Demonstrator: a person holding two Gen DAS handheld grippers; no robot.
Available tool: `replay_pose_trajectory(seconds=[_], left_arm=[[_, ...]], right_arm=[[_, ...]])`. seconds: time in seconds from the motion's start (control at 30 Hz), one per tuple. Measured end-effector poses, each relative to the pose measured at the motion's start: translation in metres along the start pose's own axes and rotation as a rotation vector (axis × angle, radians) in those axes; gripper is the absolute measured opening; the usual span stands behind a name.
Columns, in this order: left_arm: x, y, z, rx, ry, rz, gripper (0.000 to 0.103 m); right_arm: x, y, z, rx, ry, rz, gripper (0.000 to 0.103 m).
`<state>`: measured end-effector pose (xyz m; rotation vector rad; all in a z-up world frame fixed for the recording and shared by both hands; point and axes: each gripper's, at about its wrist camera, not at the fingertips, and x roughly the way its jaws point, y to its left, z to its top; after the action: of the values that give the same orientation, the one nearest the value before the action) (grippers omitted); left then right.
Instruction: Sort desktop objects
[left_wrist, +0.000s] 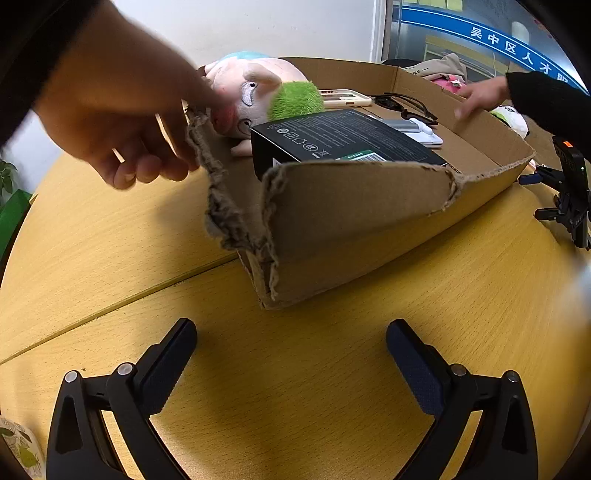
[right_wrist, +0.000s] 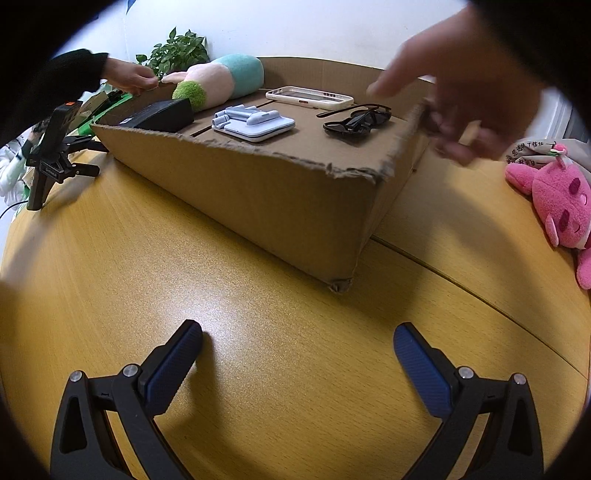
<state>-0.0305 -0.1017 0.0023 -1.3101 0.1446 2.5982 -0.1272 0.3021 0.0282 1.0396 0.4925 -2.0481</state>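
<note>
Hovering over the table (left_wrist: 332, 369), each hand-held gripper (left_wrist: 291, 354) (right_wrist: 297, 354) spread wide, empty.

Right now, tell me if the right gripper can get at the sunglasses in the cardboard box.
Probably yes. The right gripper has its jaws open and empty, the box has no lid, and the sunglasses lie uncovered. It must clear the torn near wall and a hand at that corner.

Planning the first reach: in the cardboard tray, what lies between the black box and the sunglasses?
The pale blue folding phone stand lies between the black box and the sunglasses, on the floor of the cardboard tray. The right wrist view shows it best.
</note>
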Motion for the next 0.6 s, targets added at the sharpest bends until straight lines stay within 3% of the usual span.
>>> replay_pose_trajectory(seconds=[0.6], left_arm=[[0.0010,0.0045,-0.0004,-0.002,-0.002,0.003,0.103]], right_arm=[[-0.0020,-0.0005,-0.0032,0.000,-0.004,-0.001,0.103]])
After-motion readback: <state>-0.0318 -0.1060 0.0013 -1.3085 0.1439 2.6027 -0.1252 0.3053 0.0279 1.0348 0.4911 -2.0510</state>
